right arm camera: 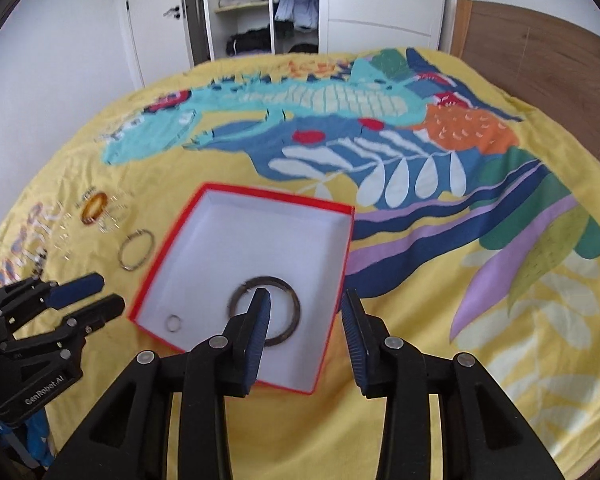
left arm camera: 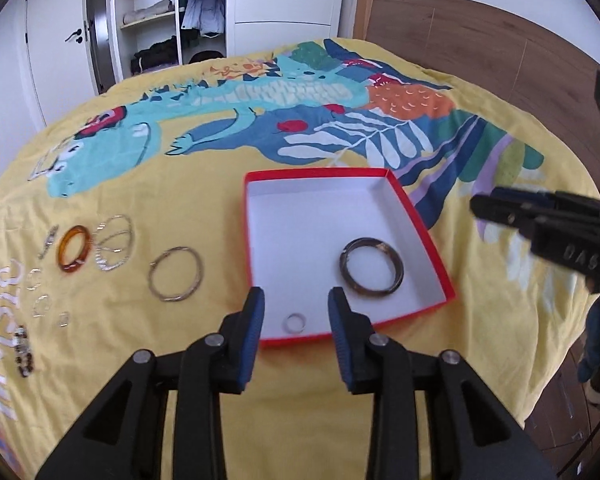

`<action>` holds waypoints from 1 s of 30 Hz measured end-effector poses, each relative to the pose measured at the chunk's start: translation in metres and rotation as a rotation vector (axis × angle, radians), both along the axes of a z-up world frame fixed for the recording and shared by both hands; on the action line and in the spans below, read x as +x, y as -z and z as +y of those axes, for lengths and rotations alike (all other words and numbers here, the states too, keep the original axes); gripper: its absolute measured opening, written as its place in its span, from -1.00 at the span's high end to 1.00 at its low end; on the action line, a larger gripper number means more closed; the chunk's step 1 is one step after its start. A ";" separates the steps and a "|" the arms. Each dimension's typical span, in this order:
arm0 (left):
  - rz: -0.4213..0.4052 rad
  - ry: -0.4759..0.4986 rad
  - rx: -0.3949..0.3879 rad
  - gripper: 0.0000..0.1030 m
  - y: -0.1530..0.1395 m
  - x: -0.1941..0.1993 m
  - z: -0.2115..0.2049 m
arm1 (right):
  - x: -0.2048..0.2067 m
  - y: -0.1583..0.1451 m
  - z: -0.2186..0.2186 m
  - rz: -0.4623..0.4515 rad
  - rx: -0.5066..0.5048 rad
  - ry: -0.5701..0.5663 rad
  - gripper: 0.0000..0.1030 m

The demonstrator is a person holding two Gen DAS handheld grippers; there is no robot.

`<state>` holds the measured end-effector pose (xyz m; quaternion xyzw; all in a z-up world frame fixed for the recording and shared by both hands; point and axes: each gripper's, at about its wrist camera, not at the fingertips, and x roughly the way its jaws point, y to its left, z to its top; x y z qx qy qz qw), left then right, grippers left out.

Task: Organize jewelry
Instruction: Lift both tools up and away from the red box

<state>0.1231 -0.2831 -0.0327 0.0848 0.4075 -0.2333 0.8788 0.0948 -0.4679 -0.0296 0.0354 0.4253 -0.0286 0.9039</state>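
A red box (left arm camera: 420, 220) with a white inside lies on a yellow printed bedspread (left arm camera: 204, 184). The left gripper (left arm camera: 296, 320) hangs over the box's near edge with its jaws apart and nothing between them; a small silver ring (left arm camera: 295, 323) lies inside the box right in the gap between the 2 jaws. A dark bangle (left arm camera: 373, 269) lies in the box just ahead and to the right of the left jaws. The right gripper (right arm camera: 306, 320) also has its jaws apart and bare; the dark bangle (right arm camera: 290, 300) sits under its left jaw. Well to the left of the left jaws, on the bedspread, lie a silver bangle (left arm camera: 176, 274), an amber bangle (left arm camera: 73, 249), thin silver hoops (left arm camera: 114, 248) and a beaded bracelet (left arm camera: 24, 354).
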 end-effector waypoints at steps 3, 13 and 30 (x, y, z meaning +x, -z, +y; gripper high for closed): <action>-0.031 -0.020 0.014 0.39 -0.018 -0.018 0.026 | -0.017 -0.027 0.017 -0.053 0.023 0.005 0.27; -0.100 -0.149 0.028 0.23 -0.055 -0.076 0.140 | -0.081 -0.092 0.087 -0.182 0.112 -0.010 0.26; -0.258 -0.445 -0.055 0.11 -0.123 -0.138 0.327 | -0.143 -0.155 0.213 -0.316 0.176 -0.121 0.21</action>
